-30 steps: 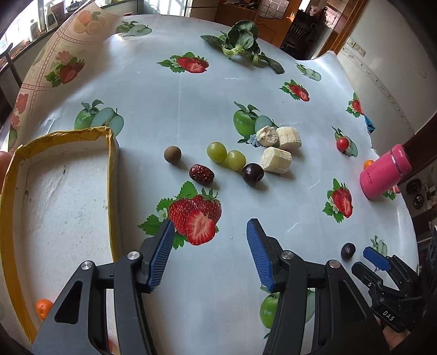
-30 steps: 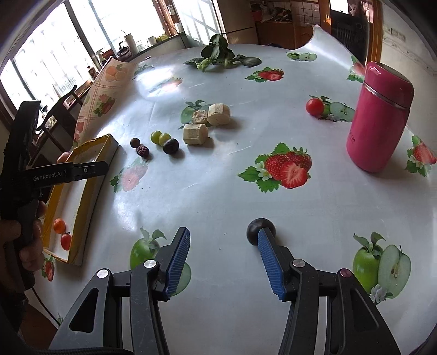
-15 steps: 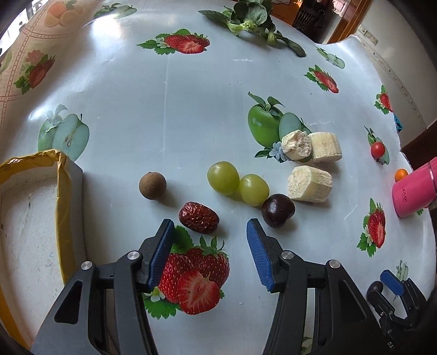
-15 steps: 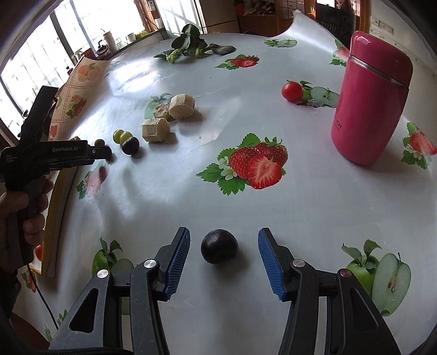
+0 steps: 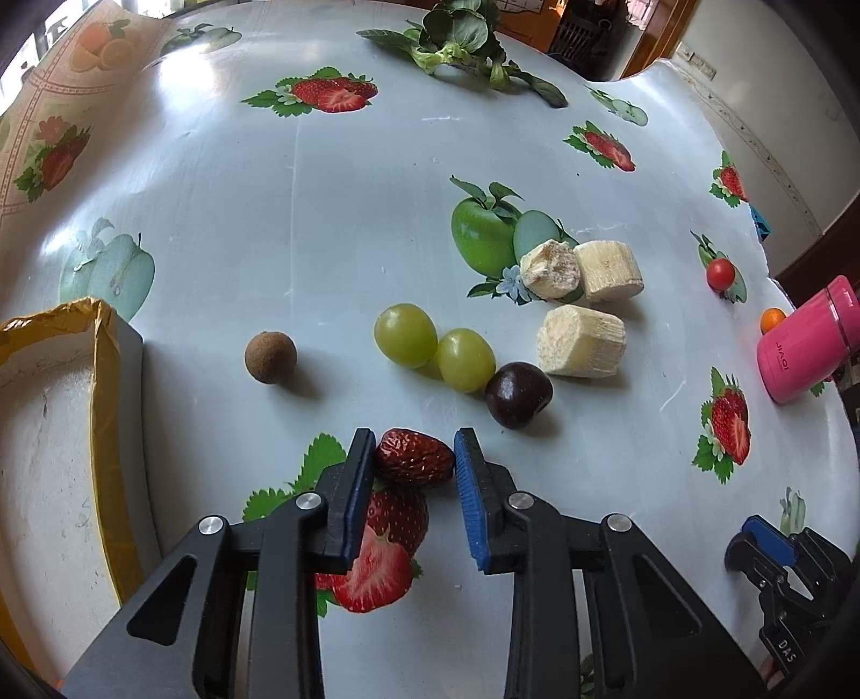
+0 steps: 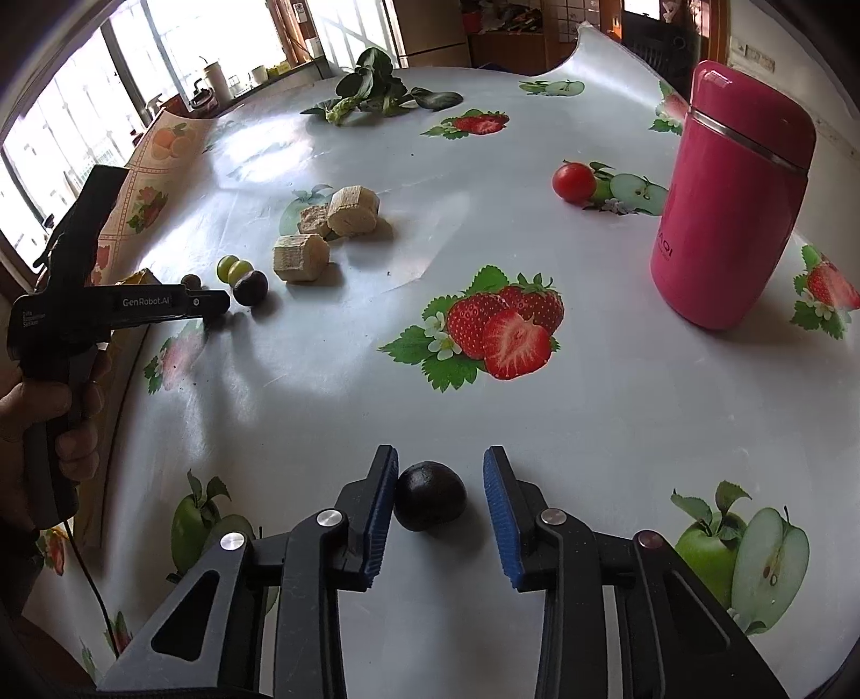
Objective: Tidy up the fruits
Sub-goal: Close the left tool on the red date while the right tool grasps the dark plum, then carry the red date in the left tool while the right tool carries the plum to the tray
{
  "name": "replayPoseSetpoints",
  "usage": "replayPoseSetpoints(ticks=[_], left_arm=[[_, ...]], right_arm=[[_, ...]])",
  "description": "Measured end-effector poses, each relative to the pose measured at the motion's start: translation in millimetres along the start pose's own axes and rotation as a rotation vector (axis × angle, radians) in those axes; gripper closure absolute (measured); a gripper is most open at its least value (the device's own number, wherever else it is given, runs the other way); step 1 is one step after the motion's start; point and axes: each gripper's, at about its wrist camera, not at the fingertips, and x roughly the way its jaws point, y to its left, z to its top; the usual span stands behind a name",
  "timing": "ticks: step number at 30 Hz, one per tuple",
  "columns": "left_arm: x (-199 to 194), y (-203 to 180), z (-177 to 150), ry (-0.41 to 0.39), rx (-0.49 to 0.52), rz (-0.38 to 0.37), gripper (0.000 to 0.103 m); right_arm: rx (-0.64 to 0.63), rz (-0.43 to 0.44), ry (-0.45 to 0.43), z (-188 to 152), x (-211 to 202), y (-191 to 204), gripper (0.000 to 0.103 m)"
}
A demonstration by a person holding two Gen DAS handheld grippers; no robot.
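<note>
A wrinkled red date (image 5: 413, 465) lies on the fruit-print tablecloth between the pads of my left gripper (image 5: 414, 454). Its jaws are closing and both pads touch the date. My right gripper (image 6: 441, 466) is closing around a dark round fruit (image 6: 430, 497): the left pad touches it, and a thin gap shows at the right pad. Beyond the date lie a brown longan (image 5: 270, 357), two green grapes (image 5: 406, 335), a dark cherry (image 5: 518, 395) and three banana pieces (image 5: 582, 342). A yellow-rimmed box (image 5: 102, 376) stands to the left.
A pink flask (image 6: 731, 199) stands at the right with a cherry tomato (image 6: 574, 182) beside it. A small orange fruit (image 5: 772, 319) sits near the flask. Leafy greens (image 5: 457, 37) lie at the far edge. A hand holds the left gripper (image 6: 215, 317) at the left.
My left gripper came forward and down onto the red date and its jaws narrowed onto it. The right gripper's jaws, first beside the dark fruit, now straddle it and have narrowed.
</note>
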Motion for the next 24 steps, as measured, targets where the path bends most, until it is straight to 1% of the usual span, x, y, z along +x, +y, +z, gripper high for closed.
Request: replayPoseSetpoints(ticks=[2,8,12,24], left_arm=[[-7.7,3.4,-6.0,-0.004,-0.018,-0.018,0.076],[-36.7,9.2,-24.1,-0.029,-0.045,-0.047,0.076],[-55.9,11.8,-32.8,-0.051,-0.058,-0.052,0.076],[-97.0,31.8,-56.9,-0.092,-0.103,-0.02,0.076]], right_arm=[[-0.018,-0.014,-0.006,-0.4,-3.0,5.1,0.079],[-0.041,0.024,-0.036,-1.4,-16.7,20.7,0.08],[-0.072,0.045,-0.045,-1.9,-23.4,35.3,0.08],[-0.138,0.117,-0.075,1.2,-43.1,78.5,0.08]])
